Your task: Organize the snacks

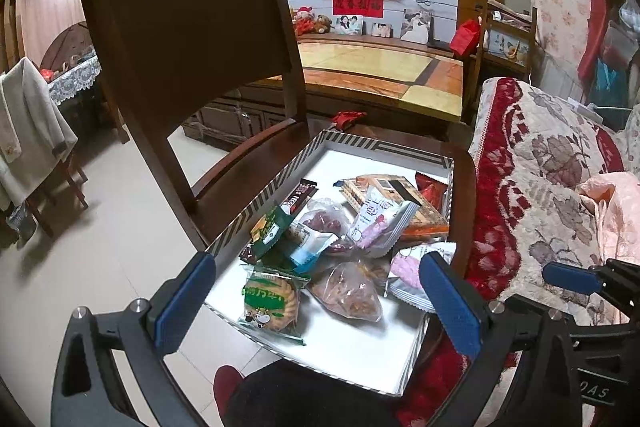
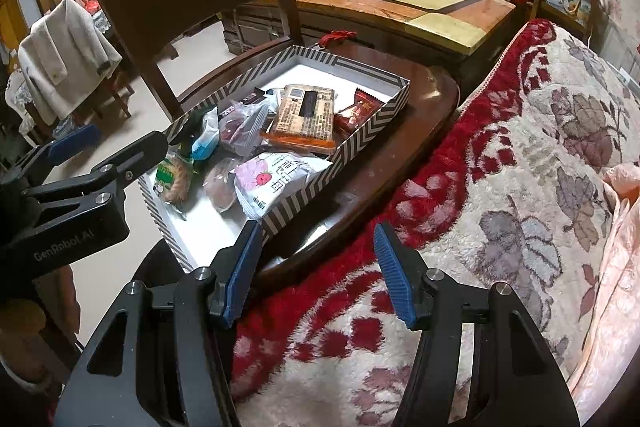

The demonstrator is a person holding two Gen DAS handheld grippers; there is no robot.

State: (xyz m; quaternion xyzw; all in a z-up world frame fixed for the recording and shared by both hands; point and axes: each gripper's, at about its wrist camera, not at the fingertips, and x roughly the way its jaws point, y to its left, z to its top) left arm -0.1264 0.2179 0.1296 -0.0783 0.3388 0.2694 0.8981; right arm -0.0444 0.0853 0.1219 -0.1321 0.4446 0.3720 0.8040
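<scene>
A striped shallow box [image 1: 256, 193] [image 2: 372, 123] sits on a dark wooden chair seat and holds several snack packets. Among them are a green cookie packet [image 1: 272, 301], a clear bag of brown snacks [image 1: 348, 293], a white strawberry packet [image 2: 276, 181] and a flat tan box [image 2: 306, 115]. My left gripper [image 1: 316, 293] is open and empty, hovering over the near end of the box. My right gripper [image 2: 318, 267] is open and empty, over the blanket edge just right of the box.
The chair back [image 1: 188, 19] rises behind the box. A red and cream floral blanket [image 2: 500, 187] covers the sofa on the right. A low wooden table [image 1: 380, 67] stands behind. A chair with a grey coat [image 1: 28, 123] is at the left.
</scene>
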